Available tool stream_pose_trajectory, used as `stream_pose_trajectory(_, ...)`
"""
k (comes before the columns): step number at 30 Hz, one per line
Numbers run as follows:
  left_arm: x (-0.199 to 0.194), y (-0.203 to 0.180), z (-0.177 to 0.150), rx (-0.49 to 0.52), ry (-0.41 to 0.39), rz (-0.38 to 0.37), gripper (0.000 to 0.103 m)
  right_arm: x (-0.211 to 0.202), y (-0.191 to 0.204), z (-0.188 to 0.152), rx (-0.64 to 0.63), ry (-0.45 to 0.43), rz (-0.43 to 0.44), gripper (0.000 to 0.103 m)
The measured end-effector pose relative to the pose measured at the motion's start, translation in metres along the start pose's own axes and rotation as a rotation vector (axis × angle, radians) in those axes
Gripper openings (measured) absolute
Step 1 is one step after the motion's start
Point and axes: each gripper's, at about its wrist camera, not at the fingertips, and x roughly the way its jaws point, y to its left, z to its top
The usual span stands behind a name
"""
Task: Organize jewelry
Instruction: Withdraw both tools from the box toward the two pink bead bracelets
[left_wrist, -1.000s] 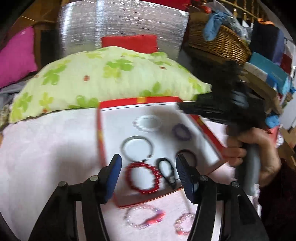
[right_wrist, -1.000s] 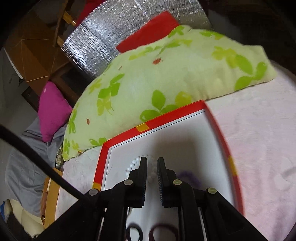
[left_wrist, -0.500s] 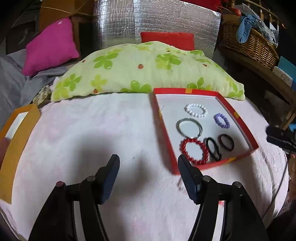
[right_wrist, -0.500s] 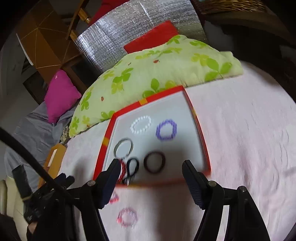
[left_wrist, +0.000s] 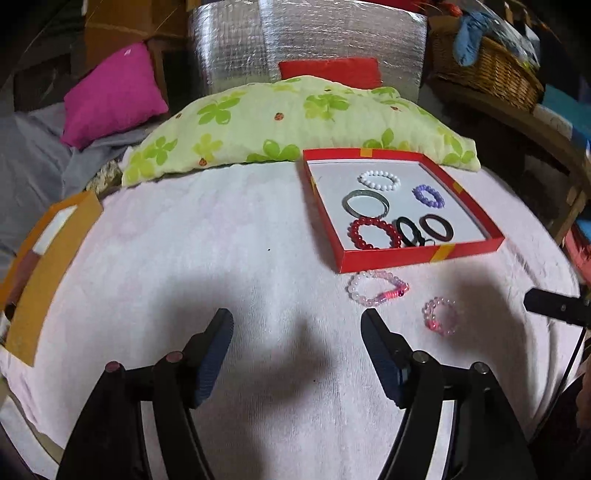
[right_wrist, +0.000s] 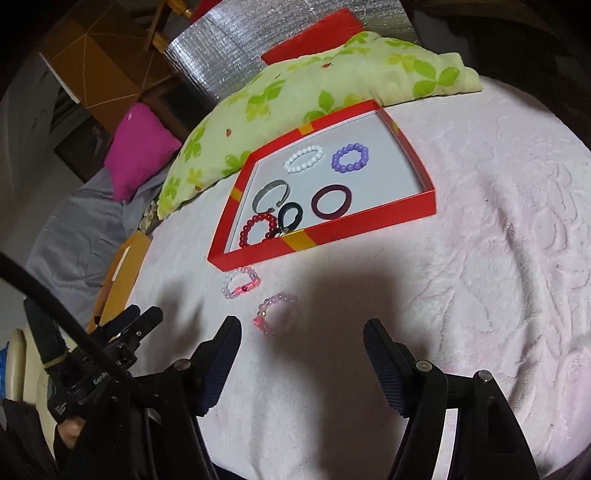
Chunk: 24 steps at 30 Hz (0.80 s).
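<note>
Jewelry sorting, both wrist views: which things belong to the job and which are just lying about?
Part of the job:
red tray
white bracelet, purple bracelet, silver bangle, red bracelet, black band, dark ring in the tray
two pink bracelets on the blanket

Lying about:
green pillow
pink cushion
wicker basket

1. A green floral pillow (left_wrist: 295, 125) lies far ahead of the jaws, across the back edge of the pink blanket (left_wrist: 184, 258).
2. A magenta cushion (left_wrist: 110, 96) sits ahead and to the left.
3. A silver foil panel (left_wrist: 306, 40) stands behind the pillow.
4. A wicker basket (left_wrist: 491, 74) is ahead, far right.
5. An orange cardboard piece (left_wrist: 48, 266) lies left of the jaws.
</note>
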Motion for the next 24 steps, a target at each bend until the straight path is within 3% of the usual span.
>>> stream_pose_trajectory(5, 0.005, -0.008, 0.003, 0.046, -0.009, 0.049, 0.072, 0.012, 0.003, 0.002, 0.025, 0.023, 0.016, 0.072)
stream_pose_trajectory(18, 0.008, -0.019, 0.004, 0.075, -0.013, 0.046, 0.072, 0.015, 0.003, -0.001, -0.016, 0.004, -0.008, 0.072)
stream_pose_trajectory(21, 0.009, -0.022, 0.003, 0.082, -0.006, 0.036, 0.072, 0.017, 0.003, -0.001, -0.023, 0.012, -0.013, 0.069)
stream_pose_trajectory(24, 0.01, -0.022, 0.003, 0.083, -0.003, 0.028, 0.072, 0.019, 0.005, -0.002, -0.035, 0.016, -0.011, 0.055)
